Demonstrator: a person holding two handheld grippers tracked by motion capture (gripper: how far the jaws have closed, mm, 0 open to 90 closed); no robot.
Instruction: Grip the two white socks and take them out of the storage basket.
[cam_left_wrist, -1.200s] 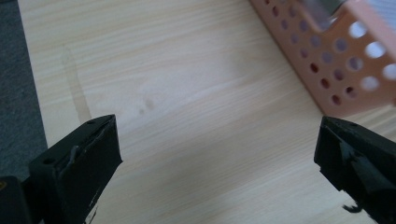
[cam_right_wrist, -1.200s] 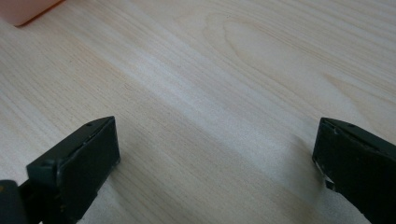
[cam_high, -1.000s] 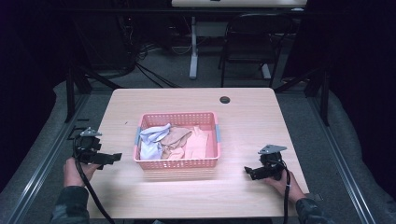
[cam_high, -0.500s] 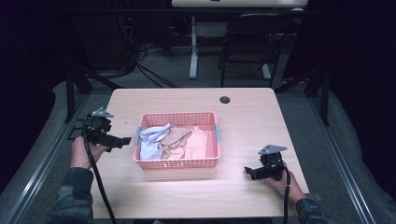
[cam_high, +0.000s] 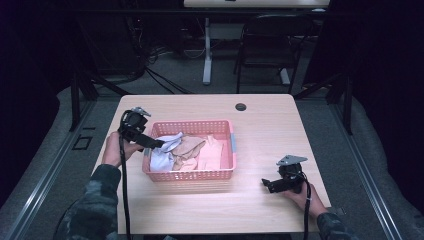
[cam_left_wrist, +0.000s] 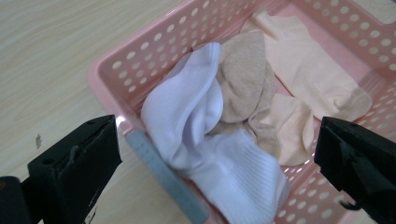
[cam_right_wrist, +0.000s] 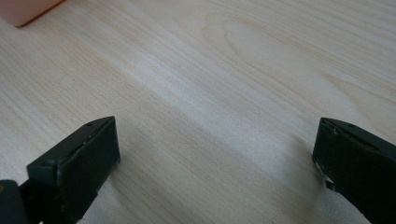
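A pink perforated basket (cam_high: 220, 174) (cam_left_wrist: 116, 74) sits mid-table and holds several socks. A white ribbed sock (cam_left_wrist: 196, 116) (cam_high: 162, 152) lies at its left end, a tan sock (cam_left_wrist: 245, 74) (cam_high: 187, 146) beside it, and pale peach socks (cam_left_wrist: 303, 74) (cam_high: 212, 152) to the right. My left gripper (cam_high: 152, 143) (cam_left_wrist: 215, 172) hovers over the basket's left rim, open, with the white sock below the jaws. My right gripper (cam_high: 270, 185) (cam_right_wrist: 215, 172) rests open on bare wood at the front right, nothing between its jaws.
The light wooden table (cam_high: 265, 130) has a dark round grommet (cam_high: 241, 106) near its far edge. A corner of the basket (cam_right_wrist: 28, 11) lies well ahead of the right gripper. Chairs and cables stand on the floor beyond the table.
My left gripper has risen from the table's left edge and moved right, ending over the basket's left rim. The right gripper has stayed put.
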